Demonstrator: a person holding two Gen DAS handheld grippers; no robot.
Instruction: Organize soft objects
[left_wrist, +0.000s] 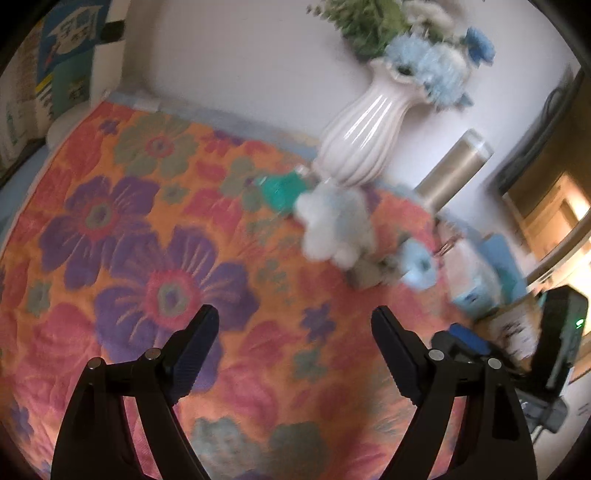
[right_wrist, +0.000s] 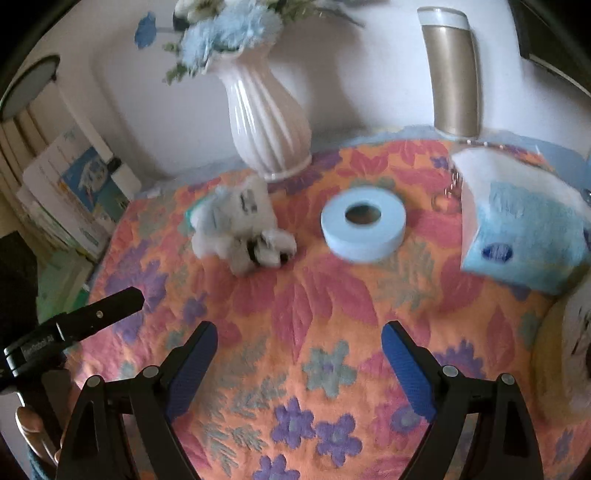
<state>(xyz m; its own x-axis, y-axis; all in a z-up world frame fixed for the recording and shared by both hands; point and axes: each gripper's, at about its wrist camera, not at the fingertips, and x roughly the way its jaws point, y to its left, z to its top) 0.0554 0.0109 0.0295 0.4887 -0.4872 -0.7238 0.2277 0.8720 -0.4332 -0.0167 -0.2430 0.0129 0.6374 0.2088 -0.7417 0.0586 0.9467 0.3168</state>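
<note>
Hovering over the floral bench cloth (right_wrist: 295, 295), nothing grabbed

Going left to right: left hand-held gripper (left_wrist: 293, 325) spread wide and empty, fluffy white plush toy (right_wrist: 236, 232) lying in front of the white vase (right_wrist: 266, 122), blue foam ring (right_wrist: 364, 229) just beside it, blue towel (right_wrist: 528, 236) far right, right hand-held gripper (right_wrist: 299, 338) spread too, empty

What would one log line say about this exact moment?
left gripper: open, empty | right gripper: open, empty | plush toy: on floral cloth, untouched | blue ring: beside it
</note>
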